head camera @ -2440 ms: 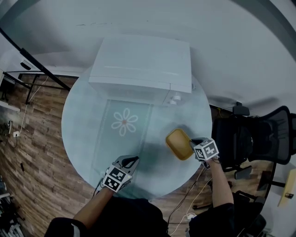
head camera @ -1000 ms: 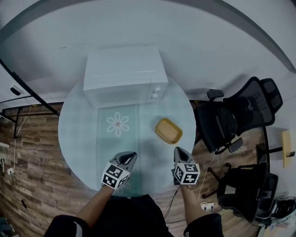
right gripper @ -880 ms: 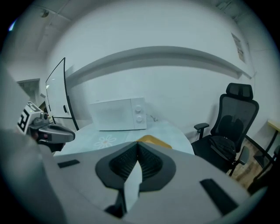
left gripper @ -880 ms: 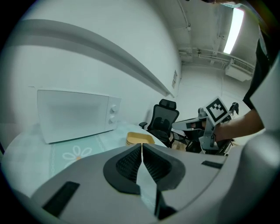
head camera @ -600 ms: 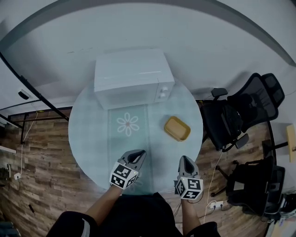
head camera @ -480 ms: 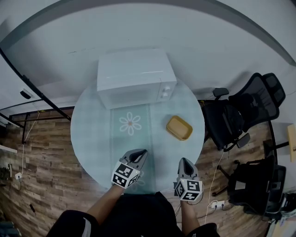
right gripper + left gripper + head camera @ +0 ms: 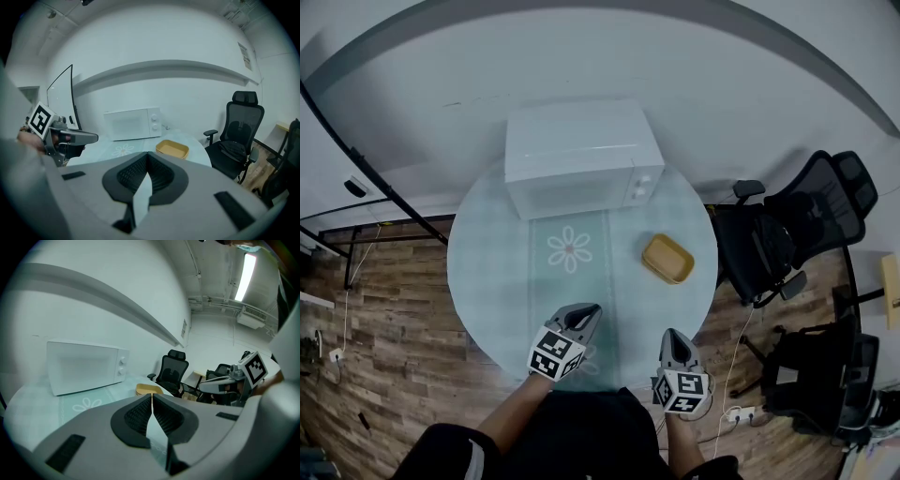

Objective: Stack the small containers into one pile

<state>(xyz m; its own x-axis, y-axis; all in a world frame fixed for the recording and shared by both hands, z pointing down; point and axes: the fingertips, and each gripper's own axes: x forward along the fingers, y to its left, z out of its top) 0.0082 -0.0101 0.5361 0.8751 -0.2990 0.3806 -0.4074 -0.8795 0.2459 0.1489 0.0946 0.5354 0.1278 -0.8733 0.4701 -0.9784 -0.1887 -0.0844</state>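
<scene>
Starting nearest the person, the left gripper [image 7: 584, 312] and the right gripper [image 7: 669, 336] are held over the near edge of the round table [image 7: 487, 253], well apart from each other. In each gripper view the jaws are seen pressed together with nothing between them, so neither claw is carrying anything.

Farther out, on the right half of the table, a yellow container [image 7: 667, 259] is seen resting upright, with its open side turned up. It lies clear of both grippers, just right of the flower-patterned mat [image 7: 570, 251]. Its long axis is set diagonally in the head view, running from the microwave side toward the table's right edge. Whether several containers are nested in it cannot be told from these views.

No other loose container is seen on the table, so the stacking is judged to be finished, or nearly so, with no step in hand.

At the far side, a white microwave [image 7: 581, 155] is placed against the wall.
</scene>
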